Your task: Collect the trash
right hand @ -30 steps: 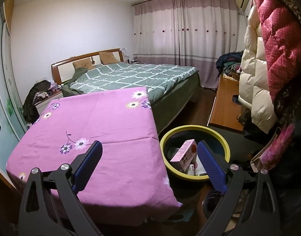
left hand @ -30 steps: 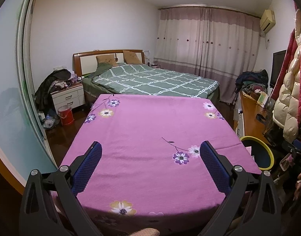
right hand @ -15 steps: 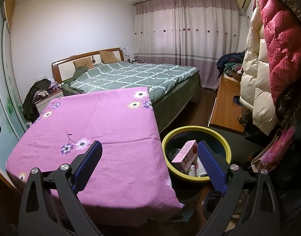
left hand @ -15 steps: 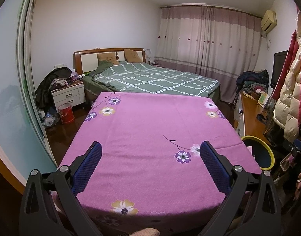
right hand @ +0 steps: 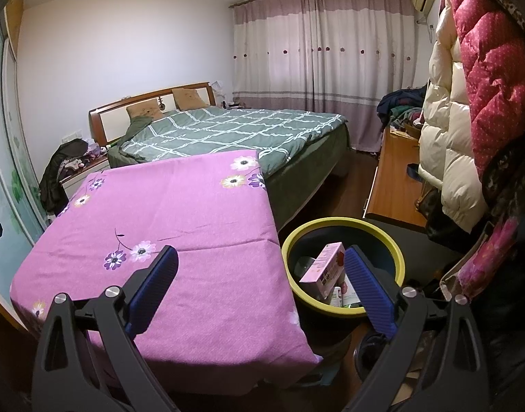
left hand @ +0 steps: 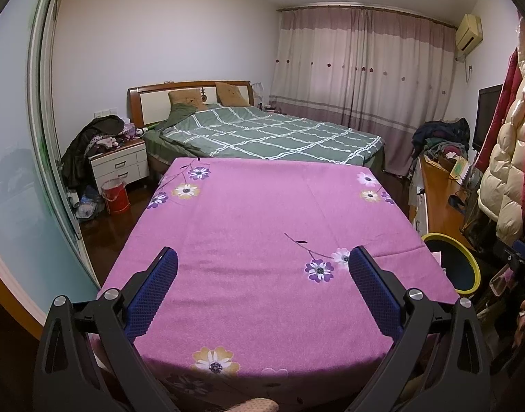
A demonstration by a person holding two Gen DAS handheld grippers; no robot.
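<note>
Both grippers were spread wide and held nothing. The left gripper (left hand: 262, 274) hovered over the counter (left hand: 262, 213), which was draped in a magenta floral cloth and carried no visible trash. The right gripper (right hand: 260, 274) sat at the counter's right edge, its right finger in front of the yellow-rimmed trash bin (right hand: 393, 243) on the floor just beside the counter.

The trash in sight lay inside that bin: a pink carton (right hand: 322, 267) leaning tilted against other items, among them what looked like a small printed package (right hand: 346, 293) and something clear that was too dim to name. Collection appeared largely finished.

The carton was likely light, thin cardboard, stiff along its edges but easy to crush across its broad faces. A hold across its narrow sides near the middle, with modest squeeze, would probably suit it best.
</note>
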